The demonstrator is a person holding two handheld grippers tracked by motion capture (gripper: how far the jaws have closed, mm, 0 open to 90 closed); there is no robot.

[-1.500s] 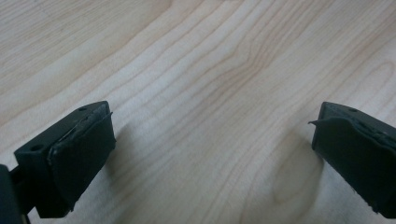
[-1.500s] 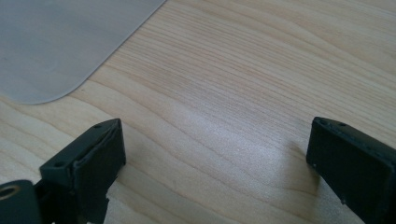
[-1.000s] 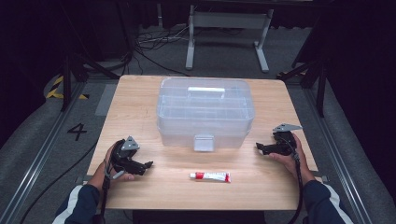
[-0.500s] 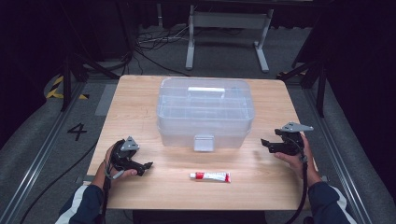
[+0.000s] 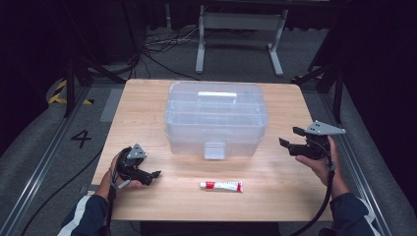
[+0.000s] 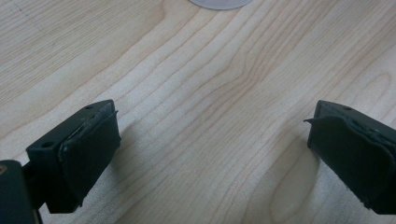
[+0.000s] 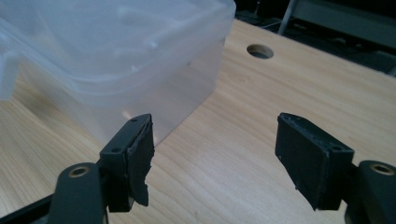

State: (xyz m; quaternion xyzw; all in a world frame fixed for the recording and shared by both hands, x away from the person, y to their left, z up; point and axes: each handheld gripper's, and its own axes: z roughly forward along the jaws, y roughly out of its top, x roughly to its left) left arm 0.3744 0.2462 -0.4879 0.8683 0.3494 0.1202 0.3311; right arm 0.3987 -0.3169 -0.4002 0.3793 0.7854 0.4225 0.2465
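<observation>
We hold both tools spread wide with nothing between their jaws. Our left tool (image 5: 152, 174) sits at about seven o'clock on the pale wooden desk (image 5: 142, 98), low over the bare grain, its jaws apart in the left gripper view (image 6: 210, 140). Our right tool (image 5: 290, 140) hovers at about four o'clock, pointing toward the nine o'clock side, at the right end of the clear rectangular plastic storage box (image 5: 216, 118); in the right gripper view (image 7: 215, 149) its jaws are apart and the box wall (image 7: 121, 60) stands just beyond the left jaw, not touching. The box sits closed at the desk's centre. A small white tube with red lettering (image 5: 221, 186) lies flat at six o'clock, near the desk's front edge, between our hands and apart from both.
</observation>
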